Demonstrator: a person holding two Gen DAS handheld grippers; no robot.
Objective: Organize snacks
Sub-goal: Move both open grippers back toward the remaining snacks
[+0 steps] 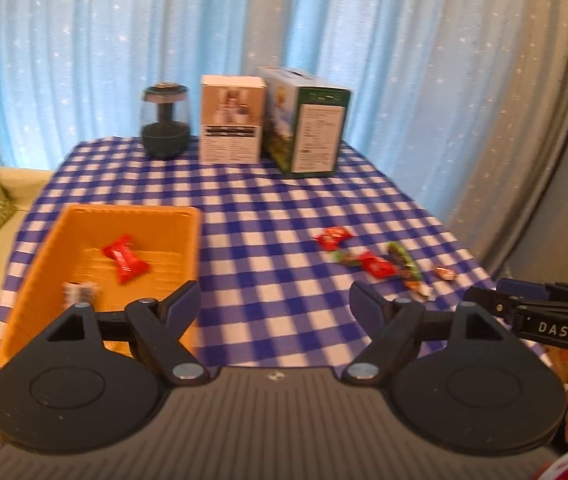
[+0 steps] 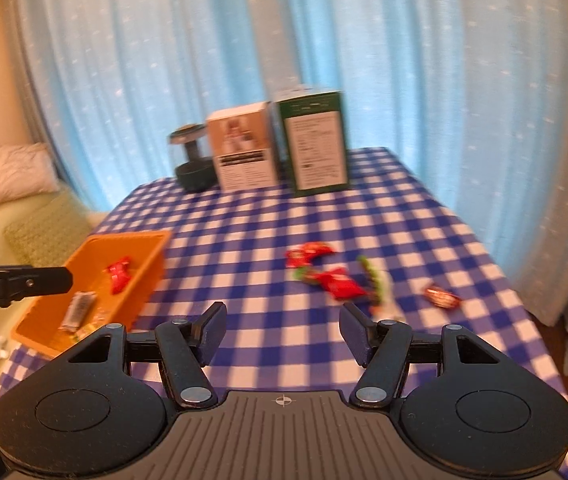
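Between the fingers of the right claw [image 2: 282,334] nothing is held; the jaws stand about half apart over bare checked cloth. Just ahead of it and slightly to its right lies the loose cluster of wrapped candies [image 2: 335,280]: red twist-wrapped pieces, a green-wrapped piece, and one small dark-red candy [image 2: 441,297] apart, further to the right. All rest flat on the bench [image 2: 403,216].

The left claw [image 1: 274,306] is wide and empty, its jaws just above the near right corner of the orange basket [image 1: 188,248], which sits ahead of it to the left. Inside the basket lie a red wrapped candy [image 1: 125,259] and a small silvery packet [image 1: 80,292].

Judgement: these sweets are light, with thin, crinkly, likely slippery film, and a firmer body in the middle. Hold is best taken across the body, not on the twisted ends, which would fold or slip. The pieces overlap, so an outer one, such as the lone candy, offers the cleanest pick.

Beyond both claws stand two cartons [image 1: 232,120] and a dark jar-like device [image 1: 165,120], untouched.
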